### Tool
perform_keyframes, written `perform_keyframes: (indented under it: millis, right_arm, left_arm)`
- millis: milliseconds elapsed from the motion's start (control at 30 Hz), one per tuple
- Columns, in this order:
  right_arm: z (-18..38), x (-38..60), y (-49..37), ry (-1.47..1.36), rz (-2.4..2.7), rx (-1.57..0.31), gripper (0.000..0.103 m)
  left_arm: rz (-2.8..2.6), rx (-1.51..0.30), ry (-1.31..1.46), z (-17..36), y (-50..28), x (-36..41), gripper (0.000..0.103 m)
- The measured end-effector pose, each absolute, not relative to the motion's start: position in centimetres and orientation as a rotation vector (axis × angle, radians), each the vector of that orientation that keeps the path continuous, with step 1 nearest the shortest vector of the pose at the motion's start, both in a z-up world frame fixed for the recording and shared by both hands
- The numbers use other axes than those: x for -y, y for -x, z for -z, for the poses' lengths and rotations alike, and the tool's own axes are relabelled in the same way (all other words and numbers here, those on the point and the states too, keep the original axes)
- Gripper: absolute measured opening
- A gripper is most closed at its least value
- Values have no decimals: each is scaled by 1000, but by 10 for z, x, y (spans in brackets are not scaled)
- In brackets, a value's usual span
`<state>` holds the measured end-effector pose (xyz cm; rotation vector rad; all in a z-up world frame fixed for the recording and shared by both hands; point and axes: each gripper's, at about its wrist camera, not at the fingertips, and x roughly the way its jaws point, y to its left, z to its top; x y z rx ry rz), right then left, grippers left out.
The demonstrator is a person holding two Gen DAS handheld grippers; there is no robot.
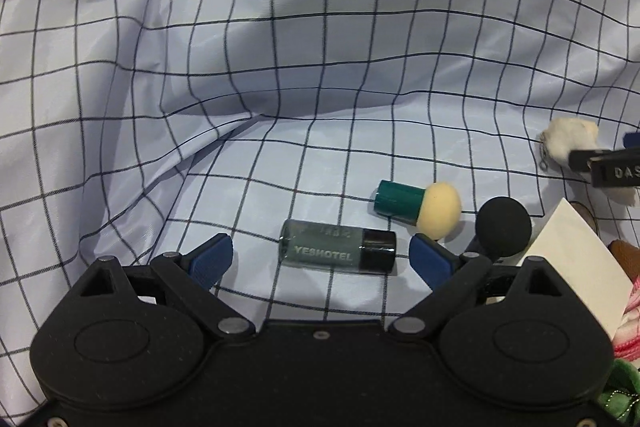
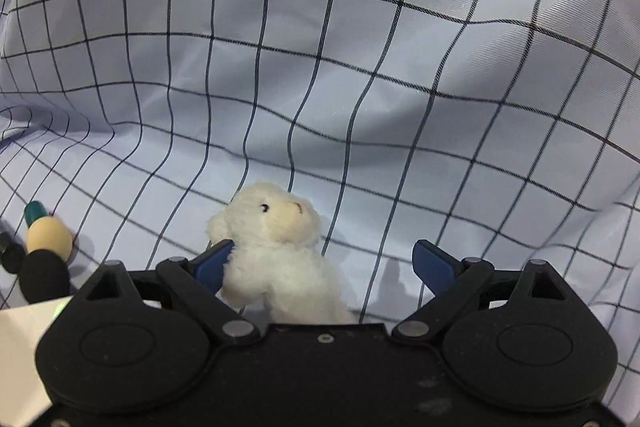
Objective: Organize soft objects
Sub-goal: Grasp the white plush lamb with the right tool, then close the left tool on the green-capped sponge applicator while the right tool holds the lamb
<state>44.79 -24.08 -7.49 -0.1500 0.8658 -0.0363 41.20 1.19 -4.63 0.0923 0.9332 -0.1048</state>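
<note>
A small grey-green bottle [image 1: 338,251] with a black cap lies on the checked cloth between the wide-apart blue fingers of my left gripper [image 1: 322,259], untouched. Just beyond it lie a cream sponge puff with a teal handle [image 1: 418,206] and a black round puff [image 1: 503,225]. In the right wrist view a white plush lamb [image 2: 276,251] sits between the fingers of my right gripper [image 2: 324,263]. The lamb leans against the left blue finger [image 2: 212,265]; the right finger stands apart from it. In the left wrist view, the lamb [image 1: 568,139] shows at far right.
A rumpled white cloth with a dark grid [image 1: 280,67] covers the whole surface and rises in folds behind. A white card [image 1: 572,259] lies at the right, with pink and green soft things [image 1: 628,339] past it. The cream puff [image 2: 48,235] and black puff [image 2: 42,275] lie left of my right gripper.
</note>
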Motion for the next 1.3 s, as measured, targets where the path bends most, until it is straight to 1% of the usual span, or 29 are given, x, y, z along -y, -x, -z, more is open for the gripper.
perform_keyframes:
  millis: [100, 167, 200, 300, 333, 433, 500, 633, 867, 1033, 1300]
  right_arm:
    - [83, 245, -456, 138, 43, -861, 93]
    - [90, 249, -460, 103, 44, -865, 86]
    - [94, 250, -460, 89, 48, -868, 81]
    - [104, 255, -456, 64, 37, -839, 81]
    - [105, 257, -453, 50, 27, -825, 77]
    - [103, 265, -448, 5, 19, -804, 72]
    - [104, 265, -446, 3, 19, -788, 71]
    - [105, 266, -444, 2, 20, -776, 71]
    - [101, 271, -434, -10, 24, -767, 71]
    - [100, 272, -433, -21, 29, -764, 69]
    - [99, 272, -433, -22, 32, -762, 69]
  left_arm:
    - [108, -923, -105, 46, -413, -10, 92]
    - [109, -916, -104, 45, -415, -10, 92]
    - [104, -913, -100, 44, -415, -10, 92]
    - [83, -904, -57, 42, -417, -11, 92]
    - [73, -896, -32, 41, -417, -11, 92]
    - [52, -864, 52, 38, -419, -11, 92]
    - [57, -853, 72, 37, -420, -6, 92]
    - [47, -864, 13, 39, -427, 5, 92]
    - [74, -961, 37, 48, -444, 10, 92]
    - [112, -961, -30, 50, -443, 21, 92]
    - [144, -992, -89, 58, -446, 25, 91]
